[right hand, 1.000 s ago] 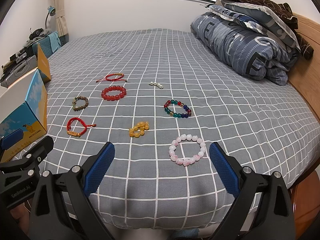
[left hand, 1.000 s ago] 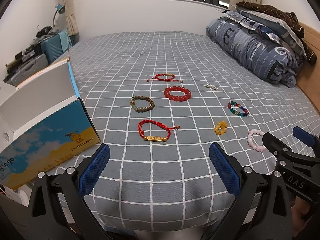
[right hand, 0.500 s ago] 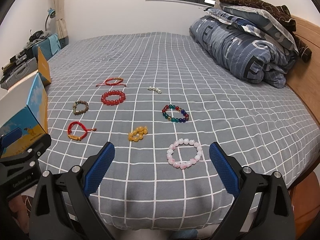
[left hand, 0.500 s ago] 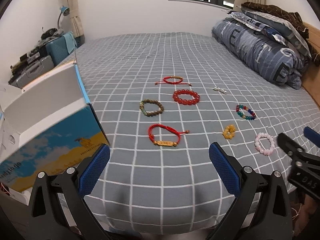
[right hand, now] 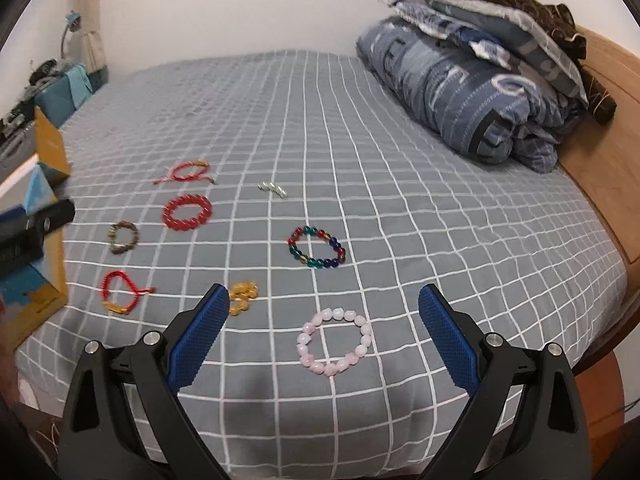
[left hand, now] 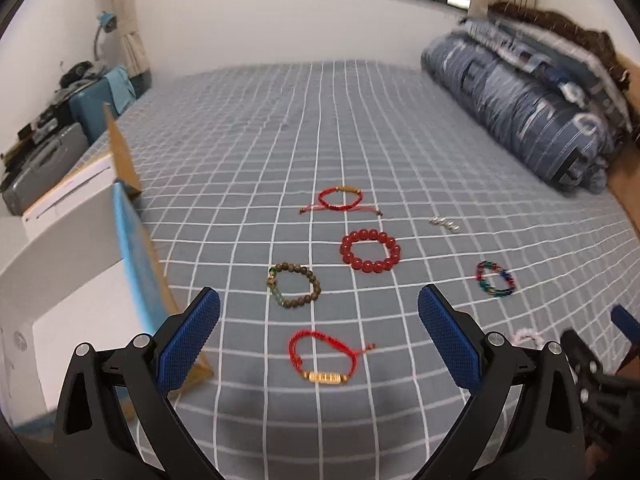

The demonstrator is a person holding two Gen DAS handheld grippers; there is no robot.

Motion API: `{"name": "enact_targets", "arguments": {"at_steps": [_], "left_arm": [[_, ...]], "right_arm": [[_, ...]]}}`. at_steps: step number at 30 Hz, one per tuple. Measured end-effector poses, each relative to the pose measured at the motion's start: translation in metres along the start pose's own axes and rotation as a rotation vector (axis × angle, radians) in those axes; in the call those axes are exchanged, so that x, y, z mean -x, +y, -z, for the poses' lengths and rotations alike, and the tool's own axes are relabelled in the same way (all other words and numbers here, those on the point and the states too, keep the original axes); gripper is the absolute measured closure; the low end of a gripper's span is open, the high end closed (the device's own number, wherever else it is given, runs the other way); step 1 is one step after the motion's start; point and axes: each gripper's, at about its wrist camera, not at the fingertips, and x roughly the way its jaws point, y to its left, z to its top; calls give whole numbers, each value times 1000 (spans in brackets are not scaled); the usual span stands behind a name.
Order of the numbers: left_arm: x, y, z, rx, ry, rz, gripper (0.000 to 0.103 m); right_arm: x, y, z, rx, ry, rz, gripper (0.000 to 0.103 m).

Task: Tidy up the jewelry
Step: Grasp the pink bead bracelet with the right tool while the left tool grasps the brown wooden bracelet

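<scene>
Both grippers — left (left hand: 318, 332) and right (right hand: 320, 330) — hung spread wide over the bed (right hand: 440, 240), grasping nothing. Nearest lay the cord bracelet (left hand: 320, 360) and pink bracelet (right hand: 335, 342); farther off, the red beads (left hand: 370, 250).

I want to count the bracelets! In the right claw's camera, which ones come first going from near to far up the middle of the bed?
pink bead bracelet → yellow bead bracelet → multicolored bead bracelet → small silver beads
</scene>
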Motion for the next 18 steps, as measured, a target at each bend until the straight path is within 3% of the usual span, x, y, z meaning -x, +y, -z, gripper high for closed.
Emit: {"name": "enact_targets", "arguments": {"at_steps": [8,18], "left_arm": [[-91,-1,-9,-5,123,-3,6],[-156,13,0,31,226,-42,6]], "right_arm": [[-66,-7,17,-9,113,21,12],[-111,-9,37,-3,208,16,12]]}}
